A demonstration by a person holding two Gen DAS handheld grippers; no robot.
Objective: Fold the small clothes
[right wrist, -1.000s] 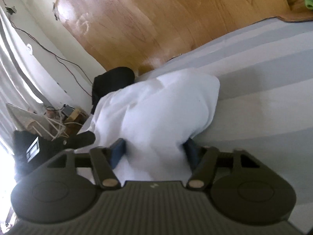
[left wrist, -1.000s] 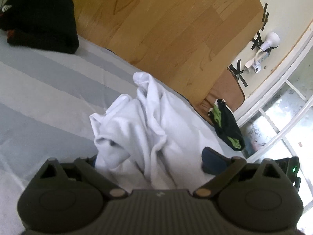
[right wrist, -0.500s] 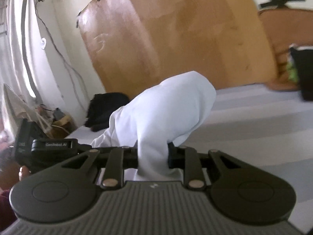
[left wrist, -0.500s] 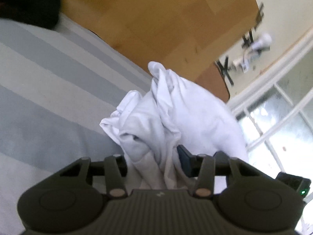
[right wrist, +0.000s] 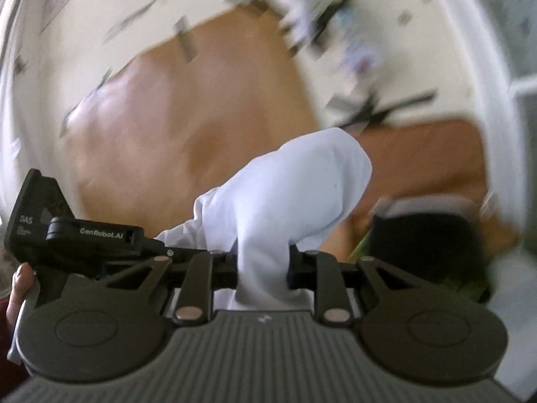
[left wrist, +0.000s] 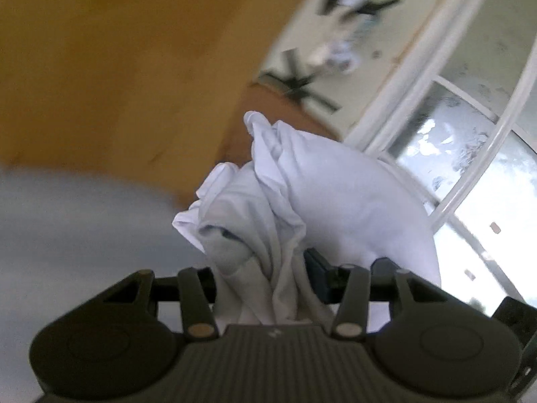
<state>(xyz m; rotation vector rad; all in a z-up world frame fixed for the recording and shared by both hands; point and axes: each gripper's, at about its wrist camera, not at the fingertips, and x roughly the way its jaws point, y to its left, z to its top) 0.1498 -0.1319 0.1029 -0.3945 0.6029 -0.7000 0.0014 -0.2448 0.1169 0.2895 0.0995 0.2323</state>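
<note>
A small white garment (left wrist: 302, 201) is held up in the air between both grippers. My left gripper (left wrist: 265, 278) is shut on a bunched, crumpled part of it. The same white garment (right wrist: 285, 194) shows in the right wrist view, draped in a smooth hump. My right gripper (right wrist: 263, 268) is shut on a narrow fold of it. The other hand-held gripper (right wrist: 77, 235) shows at the left of the right wrist view, with a thumb on it. Both views are motion-blurred.
A grey striped bed sheet (left wrist: 67, 228) lies at lower left. A wooden headboard panel (left wrist: 117, 60) stands behind it. A black and green garment (right wrist: 426, 245) lies at the right. A window (left wrist: 470, 174) is at the right, with taped cables on the wall (right wrist: 352, 33).
Both grippers closed on the white garment and lifted it off the bed. Both views have tilted up towards the wall and window.
</note>
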